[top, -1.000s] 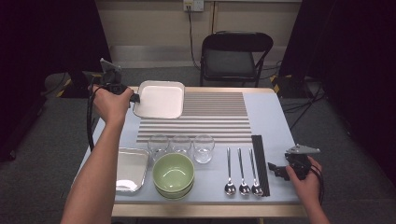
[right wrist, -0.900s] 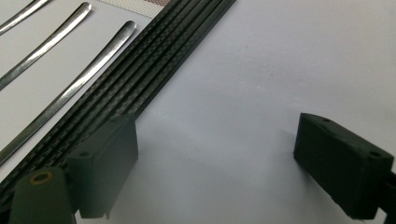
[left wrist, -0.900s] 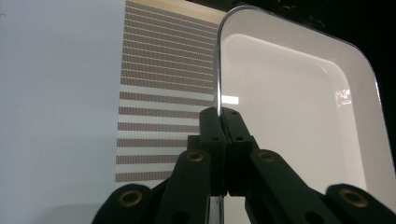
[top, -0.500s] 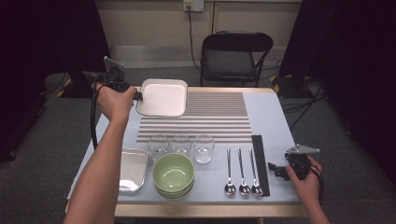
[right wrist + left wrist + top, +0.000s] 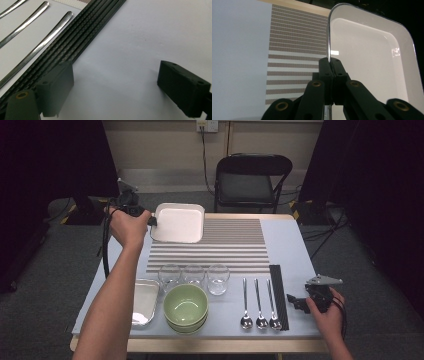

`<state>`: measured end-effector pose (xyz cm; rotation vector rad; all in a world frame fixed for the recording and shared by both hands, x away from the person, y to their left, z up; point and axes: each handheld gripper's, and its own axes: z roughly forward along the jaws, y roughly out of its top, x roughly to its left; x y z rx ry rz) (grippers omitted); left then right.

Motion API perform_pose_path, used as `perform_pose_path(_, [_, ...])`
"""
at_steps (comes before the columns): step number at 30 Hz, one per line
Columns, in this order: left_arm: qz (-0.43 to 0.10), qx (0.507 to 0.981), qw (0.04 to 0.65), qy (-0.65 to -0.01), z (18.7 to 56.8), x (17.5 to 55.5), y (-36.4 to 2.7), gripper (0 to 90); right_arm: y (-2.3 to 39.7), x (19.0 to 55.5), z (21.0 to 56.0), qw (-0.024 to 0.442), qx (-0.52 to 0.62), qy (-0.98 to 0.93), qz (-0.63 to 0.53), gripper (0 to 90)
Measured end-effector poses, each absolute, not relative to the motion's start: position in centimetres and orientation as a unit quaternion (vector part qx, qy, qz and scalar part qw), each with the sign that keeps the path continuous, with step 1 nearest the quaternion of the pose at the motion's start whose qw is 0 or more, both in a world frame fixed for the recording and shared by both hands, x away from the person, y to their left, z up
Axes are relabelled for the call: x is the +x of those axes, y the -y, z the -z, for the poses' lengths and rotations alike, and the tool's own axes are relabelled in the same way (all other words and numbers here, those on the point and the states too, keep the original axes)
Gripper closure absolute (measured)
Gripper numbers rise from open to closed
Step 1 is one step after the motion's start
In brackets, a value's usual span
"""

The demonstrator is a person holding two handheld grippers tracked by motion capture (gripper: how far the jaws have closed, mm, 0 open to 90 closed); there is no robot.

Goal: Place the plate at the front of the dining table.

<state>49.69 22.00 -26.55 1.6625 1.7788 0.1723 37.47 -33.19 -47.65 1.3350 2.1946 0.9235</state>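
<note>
High view: table setting in progress, left to right below.
Left gripper (image 5: pixel 150 220): clamped on the left rim of the white tray (image 5: pixel 178 222), near the tabletop's far left corner; left gripper view shows the jaws pinched tight on the thin edge.
White tray: far edge of the tabletop, partly over the striped mat (image 5: pixel 220 245); looks tilted or lifted, can't confirm.
Handling: likely rigid, light and glossy, so slippery. Edge pinch gives leverage for it to droop or twist; grip deeper on the rim, keep it level.
Front row: metal tray (image 5: pixel 145 301), green bowls (image 5: pixel 186 308), three glasses (image 5: pixel 194 275), three spoons (image 5: pixel 259 305), black chopsticks (image 5: pixel 279 295).
Right gripper (image 5: pixel 296 302): jaws spread wide, holding nothing, resting near the front right corner beside the chopsticks.
</note>
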Motion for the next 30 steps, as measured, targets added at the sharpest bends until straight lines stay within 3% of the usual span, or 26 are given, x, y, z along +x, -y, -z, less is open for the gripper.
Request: perform_pose_path(30, [-0.055, 0.644, 0.345, -0.681, 27.4, 51.1, -20.3, 89.4, 33.2, 37.5, 47.7, 0.205, 0.479, -0.787, -0.331, 12.7])
